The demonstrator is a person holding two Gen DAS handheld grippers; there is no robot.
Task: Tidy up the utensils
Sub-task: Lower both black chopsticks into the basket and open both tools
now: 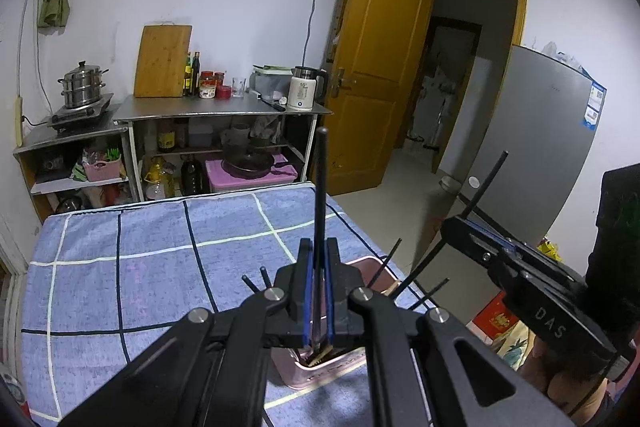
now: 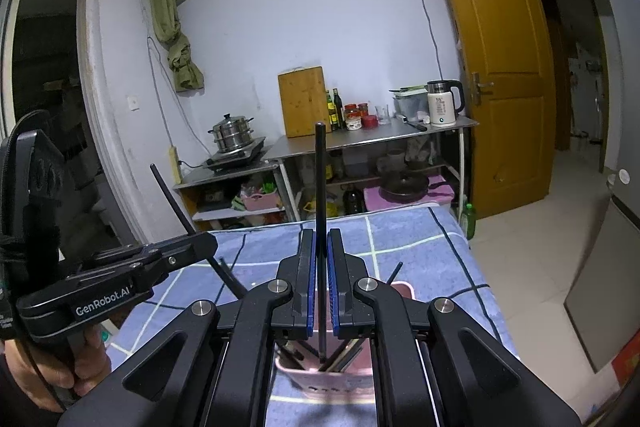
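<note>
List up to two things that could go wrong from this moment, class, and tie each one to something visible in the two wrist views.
1. Each gripper, the left gripper and the right gripper, clamps one upright black chopstick low on its length, so a long stick may pivot or slip.
2. The pink holder stands on a soft checked blanket with other sticks leaning out; a nudge from either gripper might tip it.

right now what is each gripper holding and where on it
Each holds one black chopstick, upright over the pink holder: left chopstick low on its shaft, right chopstick around mid-shaft.
</note>
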